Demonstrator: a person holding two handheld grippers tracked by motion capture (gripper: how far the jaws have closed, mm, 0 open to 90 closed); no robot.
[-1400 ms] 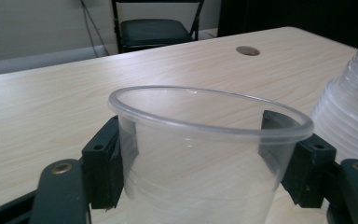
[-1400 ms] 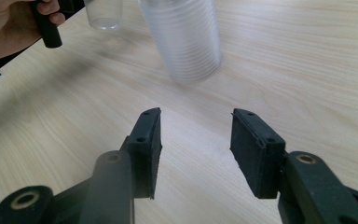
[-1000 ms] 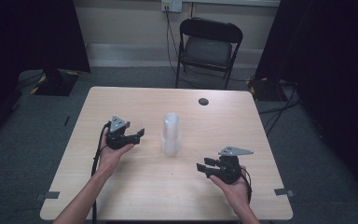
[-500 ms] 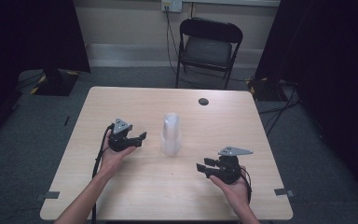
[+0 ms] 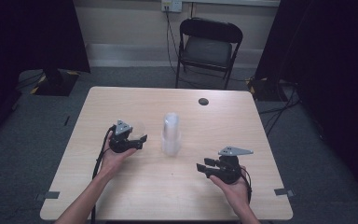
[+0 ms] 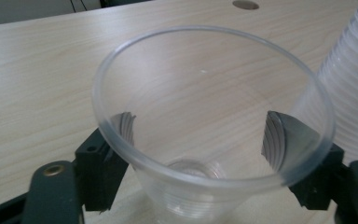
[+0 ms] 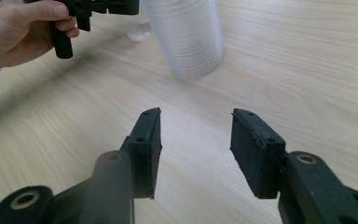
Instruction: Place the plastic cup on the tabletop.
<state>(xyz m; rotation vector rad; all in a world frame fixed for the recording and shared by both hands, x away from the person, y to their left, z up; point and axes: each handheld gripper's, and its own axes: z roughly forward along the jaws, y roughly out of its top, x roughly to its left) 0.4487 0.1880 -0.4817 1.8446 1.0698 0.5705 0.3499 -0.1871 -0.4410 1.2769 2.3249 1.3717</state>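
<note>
My left gripper (image 5: 140, 140) has shifted slightly toward me and toward the cup stack (image 5: 171, 135) over the last second, while my right gripper (image 5: 204, 166) has stayed where it was.

I am seated at a light wooden table (image 5: 135, 191), with both forearms coming in from the near edge. My left hand (image 5: 114, 156) holds its gripper just left of the stack, and the jaws are closed on a single clear plastic cup (image 6: 212, 126). In the left gripper view the cup's open mouth faces the camera, and the two black jaws press against its sides, showing through the clear wall. The stack rises at the right edge of that view, just beside the cup; I cannot tell whether the two touch.

The stack of clear ribbed cups stands upright near the middle of the table, between my two grippers.

My right hand (image 5: 233, 189) rests near the front right part of the table, well apart from the stack. Its gripper points left, and its jaws stand wide apart with nothing between them but bare tabletop. In the right gripper view the stack stands beyond the jaws, with my left hand and gripper to its left.

A small dark disc (image 5: 203, 101) lies near the far edge of the table. A black folding chair (image 5: 208, 46) stands beyond the table, against the wall.
</note>
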